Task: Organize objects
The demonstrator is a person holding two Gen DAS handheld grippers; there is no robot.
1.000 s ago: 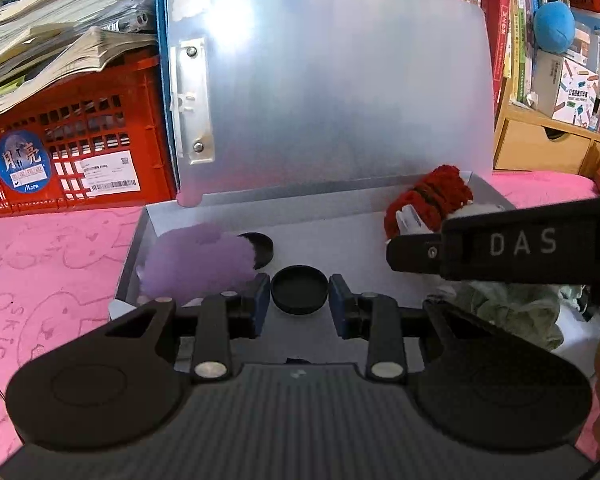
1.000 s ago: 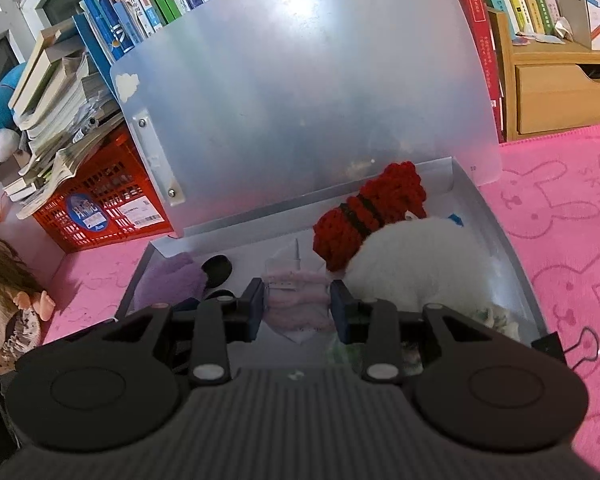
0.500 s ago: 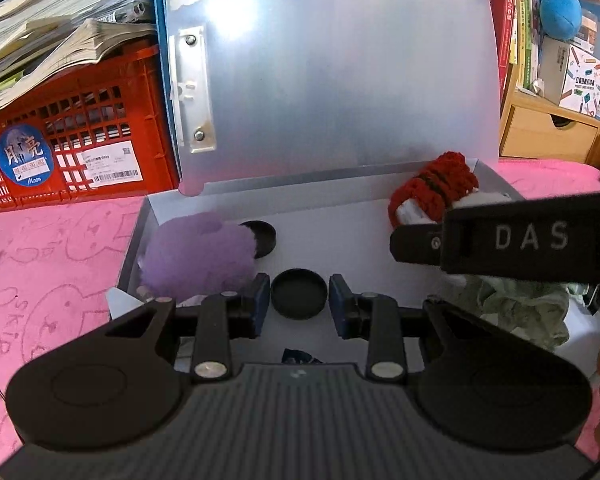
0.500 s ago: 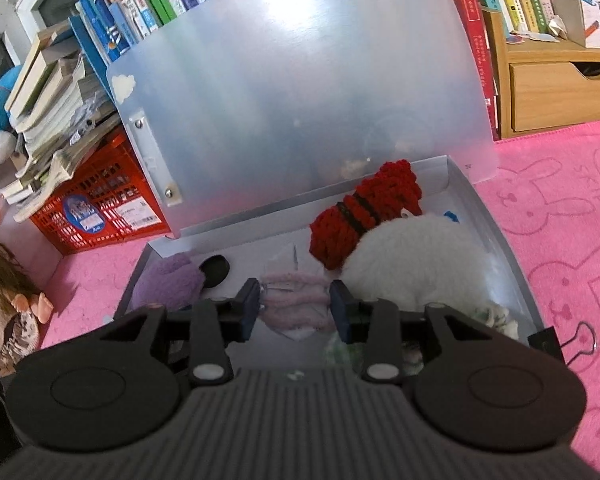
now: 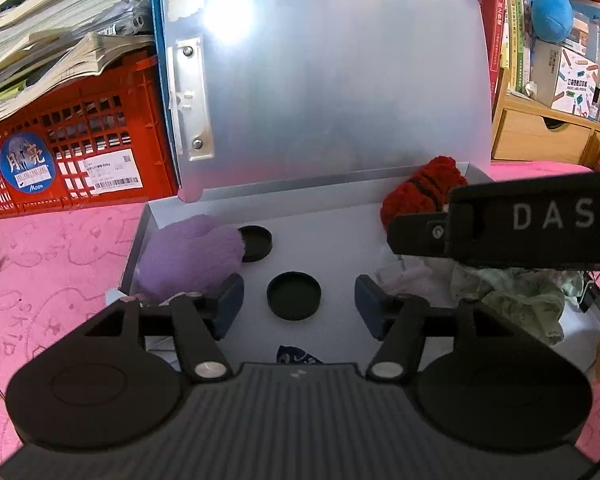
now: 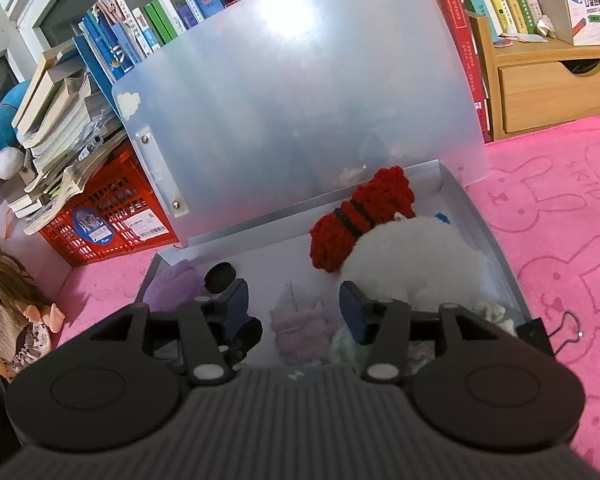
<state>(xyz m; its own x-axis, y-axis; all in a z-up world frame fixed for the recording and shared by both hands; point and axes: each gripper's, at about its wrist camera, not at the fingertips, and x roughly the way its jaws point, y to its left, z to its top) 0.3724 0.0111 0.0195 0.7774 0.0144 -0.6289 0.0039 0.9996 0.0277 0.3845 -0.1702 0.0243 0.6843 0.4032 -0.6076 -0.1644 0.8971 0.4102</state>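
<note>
Left wrist view
Left gripper [image 5: 296, 300]: jaws spread wide and holding nothing, hovering low over the near part of the storage box [image 5: 332, 220] floor.
Black round lid [image 5: 294, 295]: lies flat on the box floor, between the two fingertips and touching neither.
Second black lid [image 5: 255, 242]: further back, touching the purple plush [image 5: 190, 258] that fills the box's left side.
Red knitted piece [image 5: 418, 194]: at the back right corner of the box.
Right gripper: its black body marked DAS crosses in from the right above the box.
Green cloth [image 5: 516, 294]: crumpled at the box's right side, under that body.
Box lid [image 5: 332, 92]: translucent, standing open against the red crate [image 5: 72, 152].

Right wrist view
Right gripper [image 6: 294, 306]: jaws wide apart, gripping nothing, above the near half of the box.
Pale pink fuzzy cloth [image 6: 304, 326]: on the box floor between the fingertips.
White plush [image 6: 416, 264]: on the right side of the box, the red knitted piece touching its back left.
Binder clip [image 6: 556, 330]: at the box's near right corner, on the pink mat [image 6: 560, 216].
Doll [image 6: 8, 312]: well left of the box.
</note>
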